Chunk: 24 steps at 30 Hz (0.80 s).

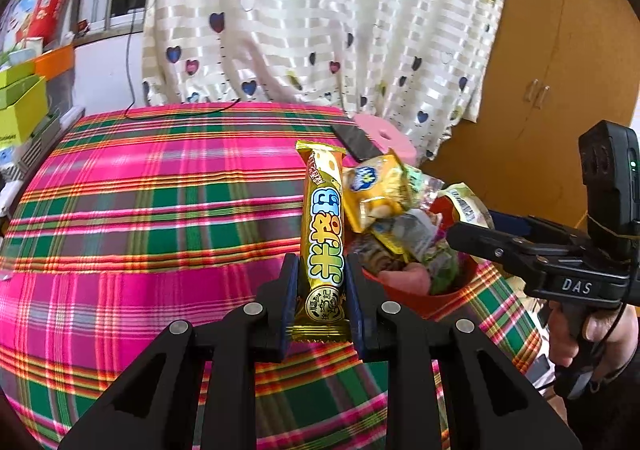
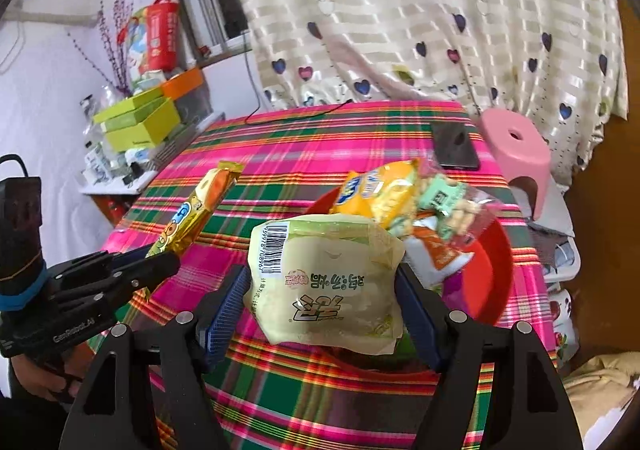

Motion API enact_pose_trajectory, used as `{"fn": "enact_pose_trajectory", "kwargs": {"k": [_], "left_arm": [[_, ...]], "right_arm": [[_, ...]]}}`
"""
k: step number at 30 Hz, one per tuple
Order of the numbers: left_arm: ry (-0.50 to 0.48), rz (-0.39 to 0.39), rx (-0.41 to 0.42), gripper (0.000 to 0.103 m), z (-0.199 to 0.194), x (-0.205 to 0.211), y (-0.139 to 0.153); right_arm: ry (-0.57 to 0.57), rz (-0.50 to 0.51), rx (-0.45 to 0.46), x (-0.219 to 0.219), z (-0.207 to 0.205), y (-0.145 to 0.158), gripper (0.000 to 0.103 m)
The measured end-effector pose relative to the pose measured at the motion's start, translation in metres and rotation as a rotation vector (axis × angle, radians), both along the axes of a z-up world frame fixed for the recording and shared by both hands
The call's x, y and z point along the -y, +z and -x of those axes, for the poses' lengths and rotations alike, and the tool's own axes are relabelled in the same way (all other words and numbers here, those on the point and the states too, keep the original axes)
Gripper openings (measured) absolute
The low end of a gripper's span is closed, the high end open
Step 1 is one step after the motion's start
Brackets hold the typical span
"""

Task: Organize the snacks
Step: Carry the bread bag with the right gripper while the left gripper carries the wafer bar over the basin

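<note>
My left gripper [image 1: 322,282] is shut on a long golden snack bar [image 1: 323,226], held upright above the plaid tablecloth; the bar also shows in the right wrist view [image 2: 192,214]. My right gripper [image 2: 322,298] is shut on a pale green snack packet [image 2: 324,282], held just above the near rim of a red bowl [image 2: 496,270]. The bowl holds several snacks, among them a yellow packet [image 2: 384,190] and a clear bag of small biscuits [image 2: 460,210]. In the left wrist view the bowl [image 1: 412,290] sits right of the bar, and the right gripper [image 1: 472,226] reaches over it.
A black phone [image 2: 454,146] lies on the plaid tablecloth [image 2: 304,146] beyond the bowl. A pink stool [image 2: 516,154] stands off the table's right edge. Green boxes [image 2: 136,122] and clutter stack at the left. A heart-print curtain [image 2: 420,18] hangs behind.
</note>
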<state>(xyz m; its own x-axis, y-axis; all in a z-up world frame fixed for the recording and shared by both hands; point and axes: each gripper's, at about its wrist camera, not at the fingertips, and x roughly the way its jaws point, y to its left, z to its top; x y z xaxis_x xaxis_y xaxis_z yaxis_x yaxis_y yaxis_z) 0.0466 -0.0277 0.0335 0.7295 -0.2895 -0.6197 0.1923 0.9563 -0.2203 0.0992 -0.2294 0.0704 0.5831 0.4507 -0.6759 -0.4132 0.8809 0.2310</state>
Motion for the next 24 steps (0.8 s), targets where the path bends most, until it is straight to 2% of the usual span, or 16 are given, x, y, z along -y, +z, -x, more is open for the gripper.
{"fn": "enact_pose_trajectory", "kwargs": {"k": [14,24], "left_arm": [[-0.087,-0.019,-0.006,0.024,-0.019,0.043,0.002],[-0.144,-0.035,-0.036,0.024,-0.048,0.071,-0.01]], "right_arm": [[-0.115,-0.009,-0.023,0.056,-0.02,-0.012,0.072],[-0.115,-0.008,-0.068,0.058,-0.04,-0.032,0.072]]}}
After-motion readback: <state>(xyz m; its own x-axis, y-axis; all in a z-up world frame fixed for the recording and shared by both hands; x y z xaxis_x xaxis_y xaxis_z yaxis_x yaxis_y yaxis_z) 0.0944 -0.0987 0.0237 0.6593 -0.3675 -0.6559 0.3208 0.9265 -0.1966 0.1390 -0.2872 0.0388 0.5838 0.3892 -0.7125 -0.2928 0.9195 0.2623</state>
